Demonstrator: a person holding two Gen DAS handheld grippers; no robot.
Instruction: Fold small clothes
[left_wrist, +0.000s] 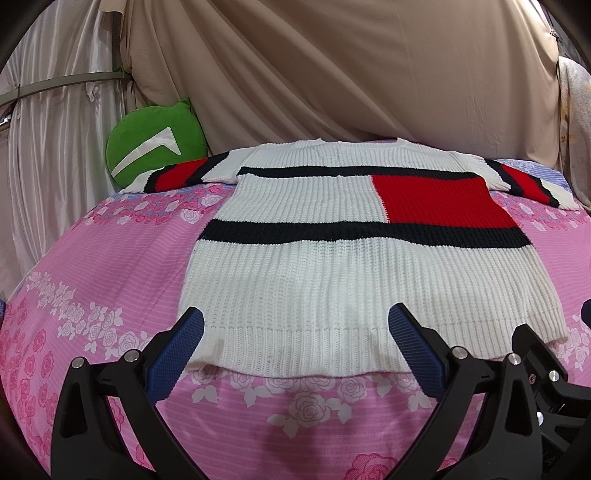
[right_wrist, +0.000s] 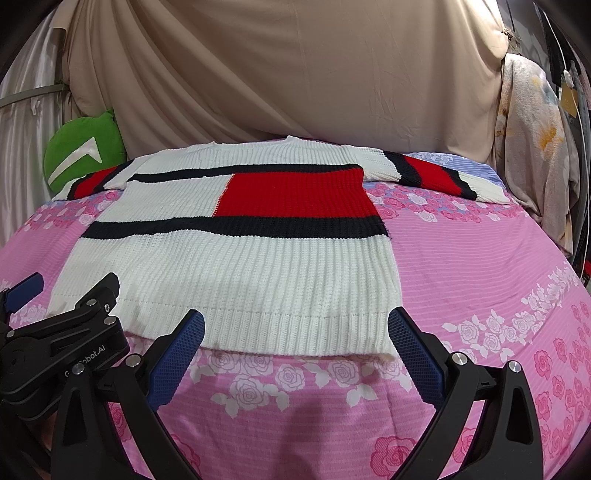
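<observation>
Both my grippers, left gripper (left_wrist: 295, 325) and right gripper (right_wrist: 295, 325), sit released, sweater (left_wrist: 332, 280) hem just ahead, maybe touching it.

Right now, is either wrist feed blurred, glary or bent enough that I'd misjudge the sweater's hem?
Left wrist view: sharp and evenly lit, though the fisheye bows the sweater hem and bedsheet into a dome, with dark corners. Right wrist view: same bowing, no glare; a soft shadow lies on the sheet below the hem between the open right gripper fingers.
</observation>
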